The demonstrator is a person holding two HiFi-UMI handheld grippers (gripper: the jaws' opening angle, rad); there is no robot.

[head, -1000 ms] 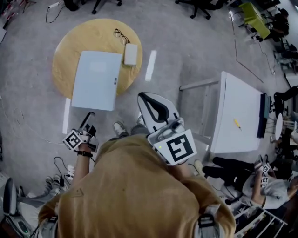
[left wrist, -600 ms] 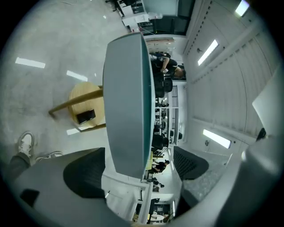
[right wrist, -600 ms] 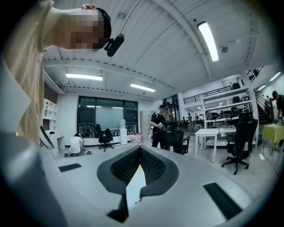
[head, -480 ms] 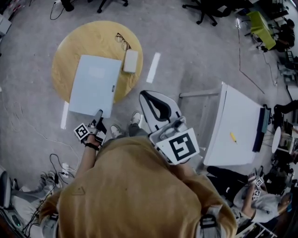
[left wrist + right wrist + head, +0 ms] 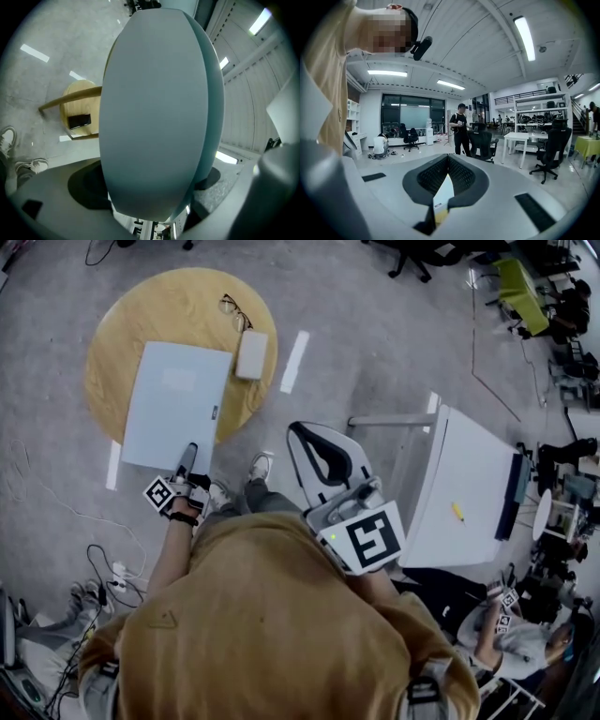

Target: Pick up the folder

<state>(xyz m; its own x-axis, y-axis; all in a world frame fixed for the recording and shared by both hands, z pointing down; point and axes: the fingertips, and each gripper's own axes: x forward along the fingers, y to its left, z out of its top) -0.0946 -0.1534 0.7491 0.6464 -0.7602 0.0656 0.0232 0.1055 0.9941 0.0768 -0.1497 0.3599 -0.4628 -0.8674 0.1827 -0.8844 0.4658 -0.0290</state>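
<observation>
Now the pale-blue folder [image 5: 176, 404], at the round wooden table's [image 5: 112, 334] near edge, sits betw. left gripper's [image 5: 187, 459] spread jaws, unclamped; right gripper [image 5: 448, 161] clenched, empty.

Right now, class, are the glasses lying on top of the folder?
No, the glasses rest on the bare wooden table beyond the folder, not on it.

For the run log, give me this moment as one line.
left gripper: jaws apart, astride folder near edge | folder: on round table | right gripper: jaws together, away from table
</observation>
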